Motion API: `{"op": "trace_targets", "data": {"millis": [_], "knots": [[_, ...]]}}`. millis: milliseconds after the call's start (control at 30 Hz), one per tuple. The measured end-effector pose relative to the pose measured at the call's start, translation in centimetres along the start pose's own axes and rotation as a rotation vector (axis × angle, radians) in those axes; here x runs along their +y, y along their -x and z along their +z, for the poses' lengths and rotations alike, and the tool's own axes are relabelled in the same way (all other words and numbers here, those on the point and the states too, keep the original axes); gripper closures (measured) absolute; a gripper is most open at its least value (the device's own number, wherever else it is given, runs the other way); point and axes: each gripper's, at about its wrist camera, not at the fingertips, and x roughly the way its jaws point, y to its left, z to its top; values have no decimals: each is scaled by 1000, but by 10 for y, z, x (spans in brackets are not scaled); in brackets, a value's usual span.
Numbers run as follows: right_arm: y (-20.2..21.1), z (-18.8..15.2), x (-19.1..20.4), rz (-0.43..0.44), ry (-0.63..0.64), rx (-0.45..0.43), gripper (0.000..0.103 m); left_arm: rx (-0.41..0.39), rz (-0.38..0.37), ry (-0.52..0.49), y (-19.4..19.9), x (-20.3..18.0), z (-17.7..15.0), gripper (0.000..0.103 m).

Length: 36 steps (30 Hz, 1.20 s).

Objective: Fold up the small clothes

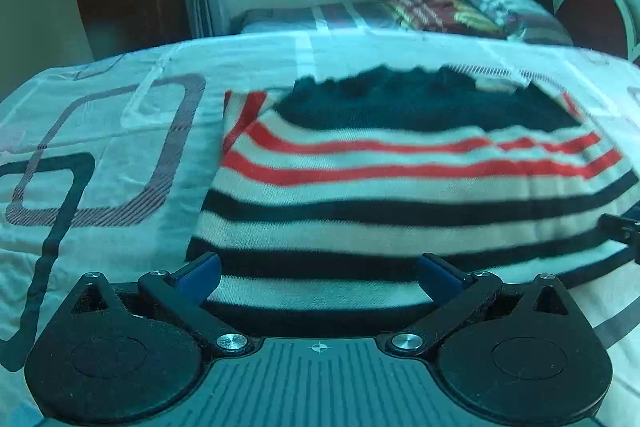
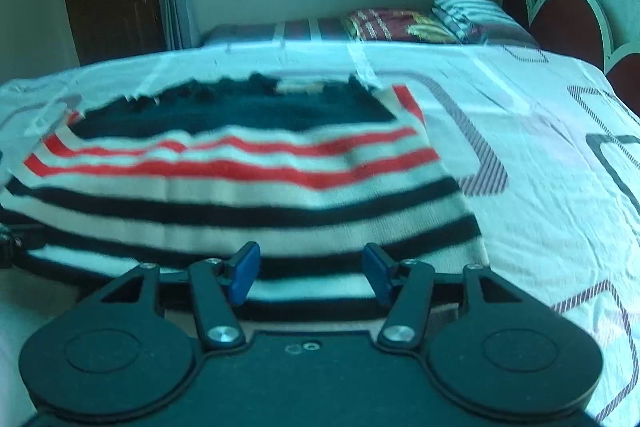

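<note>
Left tool (image 1: 320,277) stands wide open, empty, over the near hem of the striped sweater (image 1: 400,187) on the bed (image 1: 100,131). Right tool (image 2: 308,275), half open and holding nothing, faces the same hem. Likely between folds; next, both pinch that hem.
</note>
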Motion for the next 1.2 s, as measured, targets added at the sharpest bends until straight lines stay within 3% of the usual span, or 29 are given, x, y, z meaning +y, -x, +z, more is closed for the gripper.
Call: {"op": "trace_targets", "data": {"millis": [167, 267, 400, 567, 900, 1200], "knots": [[3, 16, 14, 41, 25, -41, 47, -43, -38, -4, 4, -10, 16, 0], [-3, 22, 20, 58, 25, -36, 47, -31, -31, -2, -7, -15, 21, 0], [-9, 23, 26, 74, 29, -29, 47, 41, -3, 19, -32, -12, 16, 0], [-17, 21, 29, 86, 24, -20, 47, 26, 11, -10, -33, -16, 13, 0], [-20, 25, 32, 127, 29, -27, 47, 71, -51, 189, -20, 5, 12, 0], [-15, 25, 34, 165, 20, -24, 47, 105, -94, 294, -6, 8, 2, 0]]}}
